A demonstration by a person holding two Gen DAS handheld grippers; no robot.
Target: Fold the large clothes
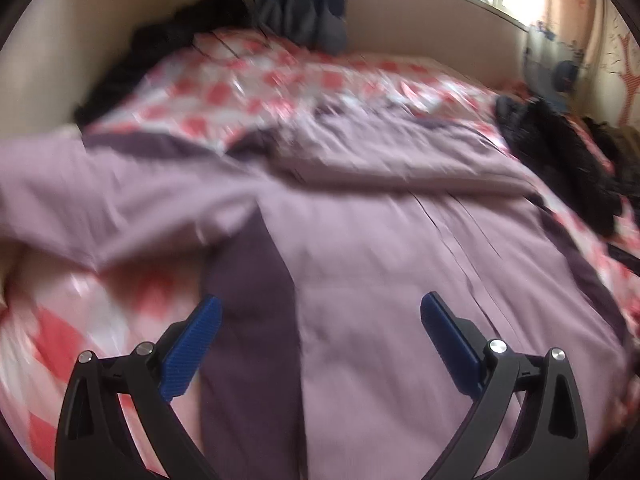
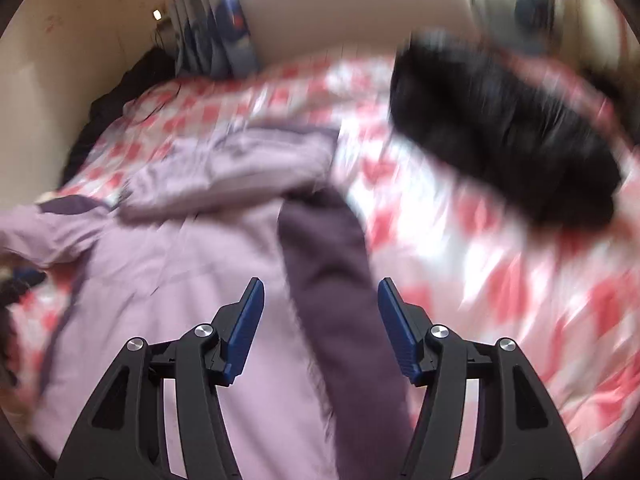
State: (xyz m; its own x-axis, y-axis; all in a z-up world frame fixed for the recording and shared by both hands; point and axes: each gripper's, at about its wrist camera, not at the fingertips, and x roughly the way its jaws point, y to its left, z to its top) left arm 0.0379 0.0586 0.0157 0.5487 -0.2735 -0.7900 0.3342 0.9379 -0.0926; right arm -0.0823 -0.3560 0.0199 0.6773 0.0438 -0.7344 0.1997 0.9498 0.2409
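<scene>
Your lilac jacket [image 1: 400, 240] lies spread flat on the bed, over the pink-and-white checked quilt [image 1: 248, 80], and both your left tongs [image 1: 320, 320] and right tongs [image 2: 320, 304] hang released above it, each straddling a dark purple panel [image 2: 340, 300] without gripping anything. Off the jacket's right edge a heap of black clothing [image 2: 500, 140] sits on the quilt, close to the sleeve there. Beyond the jacket's far end, more dark clothes [image 1: 160, 40] pile against the wall beside a blue patterned curtain [image 1: 308, 8].
</scene>
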